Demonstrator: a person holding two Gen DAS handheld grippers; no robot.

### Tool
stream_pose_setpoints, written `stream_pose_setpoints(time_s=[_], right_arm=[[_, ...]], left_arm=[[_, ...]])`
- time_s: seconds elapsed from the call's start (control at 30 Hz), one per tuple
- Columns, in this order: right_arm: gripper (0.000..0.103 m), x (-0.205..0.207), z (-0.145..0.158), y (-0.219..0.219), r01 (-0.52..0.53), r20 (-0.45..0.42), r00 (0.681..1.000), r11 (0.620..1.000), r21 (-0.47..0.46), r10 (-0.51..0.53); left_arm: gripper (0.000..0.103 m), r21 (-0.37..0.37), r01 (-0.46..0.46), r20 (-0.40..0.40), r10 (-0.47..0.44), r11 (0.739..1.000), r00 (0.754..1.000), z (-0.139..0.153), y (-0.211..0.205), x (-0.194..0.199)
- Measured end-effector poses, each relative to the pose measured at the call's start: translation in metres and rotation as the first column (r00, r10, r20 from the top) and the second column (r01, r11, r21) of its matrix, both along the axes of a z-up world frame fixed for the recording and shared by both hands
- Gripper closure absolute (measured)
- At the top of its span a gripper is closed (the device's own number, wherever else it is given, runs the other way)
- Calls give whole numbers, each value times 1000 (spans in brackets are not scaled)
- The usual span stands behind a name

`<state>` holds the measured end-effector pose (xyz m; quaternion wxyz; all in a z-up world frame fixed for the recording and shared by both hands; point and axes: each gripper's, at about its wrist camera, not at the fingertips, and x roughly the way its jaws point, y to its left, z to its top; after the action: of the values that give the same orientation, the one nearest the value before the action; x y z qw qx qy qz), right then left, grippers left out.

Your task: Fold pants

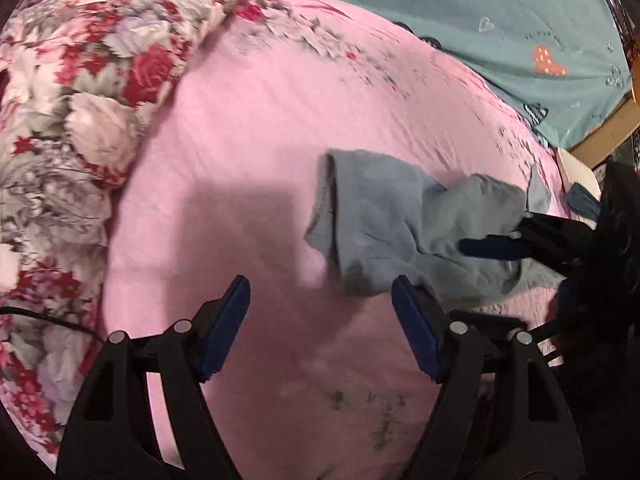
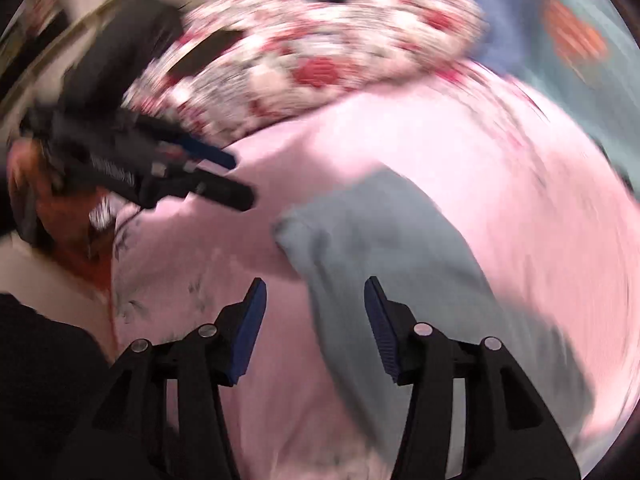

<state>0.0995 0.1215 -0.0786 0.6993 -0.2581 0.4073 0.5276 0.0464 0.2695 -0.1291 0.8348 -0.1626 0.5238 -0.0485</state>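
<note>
- My left tongs [image 1: 320, 300] hang spread wide over the pink bedsheet [image 1: 240, 140], gripping nothing.
- My right tongs [image 2: 314, 304] are released too, just above the grey pants [image 2: 380, 240].
- The pants lie crumpled on the bed, right of my left tongs.
- A floral quilt [image 1: 80, 100] is bunched along the left; a teal sheet [image 1: 500, 32] lies beyond.

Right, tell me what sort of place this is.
Most likely a bedroom: the pants lie on a bed's pink sheet, with a floral quilt bunched alongside and teal bedding beyond.
</note>
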Motion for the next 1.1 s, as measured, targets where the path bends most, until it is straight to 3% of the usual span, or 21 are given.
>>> stream_pose_setpoints(time_s=[0.07,0.13,0.17,0.27,0.37,0.43,0.5,0.67,0.77,0.83,0.9,0.97,1.03,1.1], right_arm=[[51,-2,-8,11,-64,68,996,998,-24,65],[76,-2,-31,32,-118,157,978,984,-135,138],[99,5,-40,36,-126,143,978,977,-170,151],[99,54,-16,28,21,-27,999,998,-51,-22],[99,95,21,10,208,-138,971,975,72,-196],[99,104,34,4,259,-125,961,961,97,-246],[99,97,40,5,266,-88,962,959,97,-258],[99,74,33,14,210,-52,977,976,57,-207],[99,64,34,12,205,-69,977,976,69,-201],[99,67,32,12,229,-64,972,971,72,-225],[99,79,35,6,292,-77,955,953,80,-286],[99,91,39,1,340,-75,940,936,88,-334],[99,103,45,-4,372,-64,928,924,93,-367],[99,109,48,-6,378,-61,926,921,96,-374]], left_arm=[[28,23,-30,2,30,999,1000,3,10,-7],[28,33,-61,-6,61,998,998,3,22,-14],[28,32,-77,-11,77,997,997,2,26,-17],[28,17,-70,-8,70,997,998,4,29,-22],[28,-32,-19,46,21,999,999,8,19,-15],[28,-71,7,87,-1,997,996,8,6,1],[28,-64,20,110,-13,998,994,-1,-10,23],[36,142,-4,21,1,990,1000,-42,-28,61],[36,154,-100,37,95,983,995,-42,-2,52],[36,123,-136,32,134,983,991,-39,11,51],[36,59,-112,47,109,992,993,-30,11,52],[34,-52,-33,97,38,998,995,-17,7,51],[34,-149,62,132,-42,987,990,-10,-6,53],[33,-144,83,136,-64,986,989,-14,-15,59]])
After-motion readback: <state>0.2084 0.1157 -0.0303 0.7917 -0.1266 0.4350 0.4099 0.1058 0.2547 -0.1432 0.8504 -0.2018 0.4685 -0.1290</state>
